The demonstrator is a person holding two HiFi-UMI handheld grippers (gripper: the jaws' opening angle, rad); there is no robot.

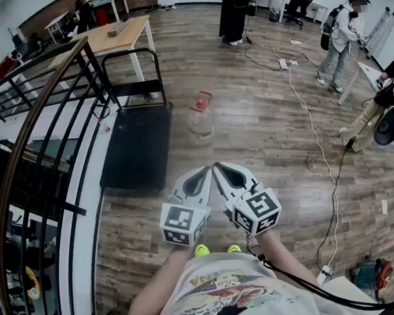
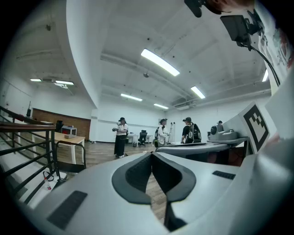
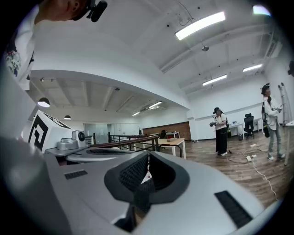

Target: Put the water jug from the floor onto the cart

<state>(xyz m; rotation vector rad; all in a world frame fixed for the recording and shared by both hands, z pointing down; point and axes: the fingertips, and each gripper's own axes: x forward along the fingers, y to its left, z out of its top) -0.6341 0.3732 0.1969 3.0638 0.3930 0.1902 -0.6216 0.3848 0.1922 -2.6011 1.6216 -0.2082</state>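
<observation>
A clear water jug [image 1: 200, 120] with a pink cap and handle stands upright on the wood floor, just right of the black platform cart [image 1: 140, 154]. My left gripper [image 1: 208, 167] and right gripper [image 1: 215, 165] are held side by side in front of my chest, well short of the jug, tips nearly touching. Both are shut with nothing between the jaws. In the left gripper view the left gripper [image 2: 152, 155] shows closed jaws against the room. The right gripper [image 3: 148, 154] looks the same in its own view. The jug does not show in either gripper view.
A black stair railing [image 1: 40, 113] curves along the left. A wooden table [image 1: 112, 35] stands behind the cart's handle [image 1: 132, 69]. Cables [image 1: 315, 128] run over the floor at right. Several people [image 1: 341, 35] stand at the back and right. A red tool bag [image 1: 372, 276] lies near my feet.
</observation>
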